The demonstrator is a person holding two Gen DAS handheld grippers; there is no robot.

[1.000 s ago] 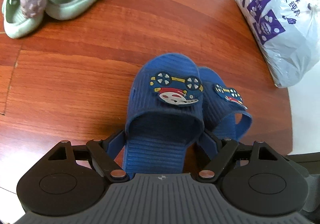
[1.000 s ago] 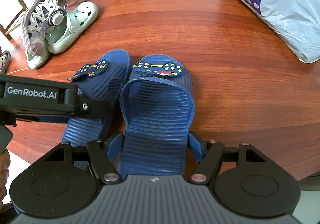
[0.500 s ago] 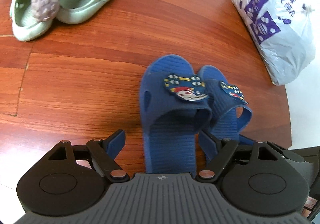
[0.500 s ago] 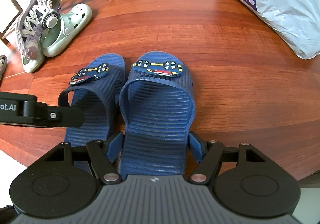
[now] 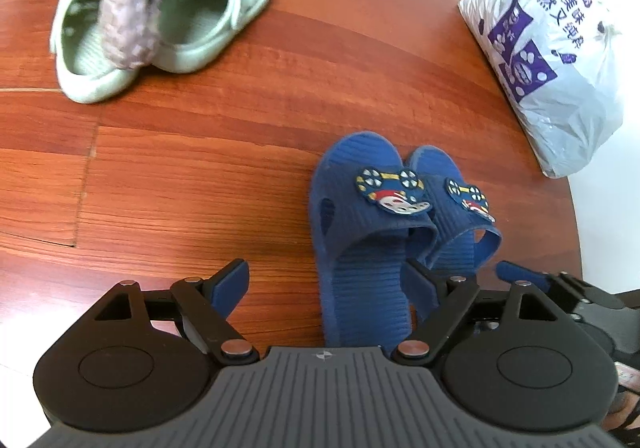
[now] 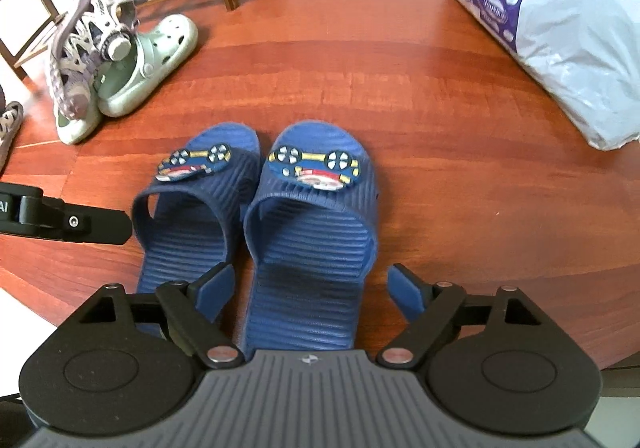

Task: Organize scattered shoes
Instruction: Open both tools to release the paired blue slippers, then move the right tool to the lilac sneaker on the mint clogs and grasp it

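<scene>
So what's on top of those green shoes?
A grey patterned sneaker lies across the two green clogs, resting in their openings. It covers part of the insides, so whether anything sits under it cannot be seen.

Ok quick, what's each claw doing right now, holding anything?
Left claw: open, holding nothing, its slipper off to one side.
Right claw: opening, pads clear of the slipper between them.
</scene>
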